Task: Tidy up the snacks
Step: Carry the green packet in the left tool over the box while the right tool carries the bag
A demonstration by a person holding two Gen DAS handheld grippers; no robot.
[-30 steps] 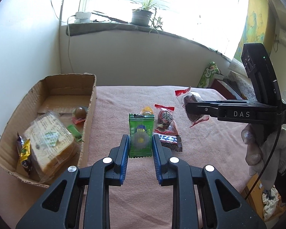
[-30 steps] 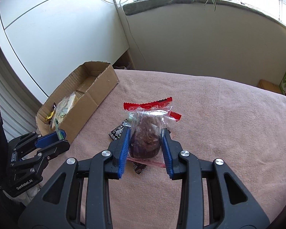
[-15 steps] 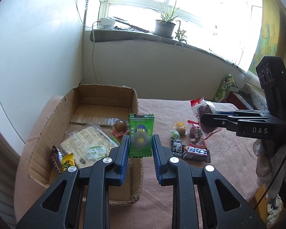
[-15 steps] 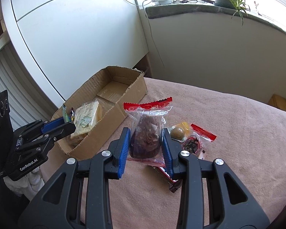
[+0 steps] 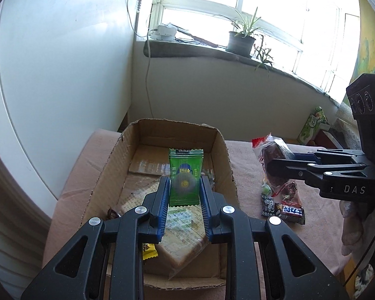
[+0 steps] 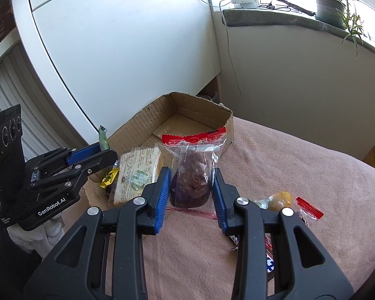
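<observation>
Left gripper [image 5: 183, 190]: we see it clamped on a green wrapped snack [image 5: 185, 177], held upright above the cardboard box [image 5: 222, 150].
Right gripper [image 6: 190, 187]: we see it pinching a clear bag with a dark brown cake [image 6: 191, 175], red seal strip on top, above the pink cloth [image 6: 300, 165] just beside the box.
Left wrist view only: we get the box interior from above, with a large bag of biscuits [image 5: 185, 227] and a yellow wrapper [image 5: 149, 250] lying in it, plus a small pile of loose sweets [image 5: 283, 203] on the cloth under the right gripper.
Right wrist view only: we see the green snack edge-on in the left gripper, a yellow sweet [image 6: 280, 200], and the box's outer wall from the side.
Windowsill: a potted plant [image 5: 241, 40] in both views.
</observation>
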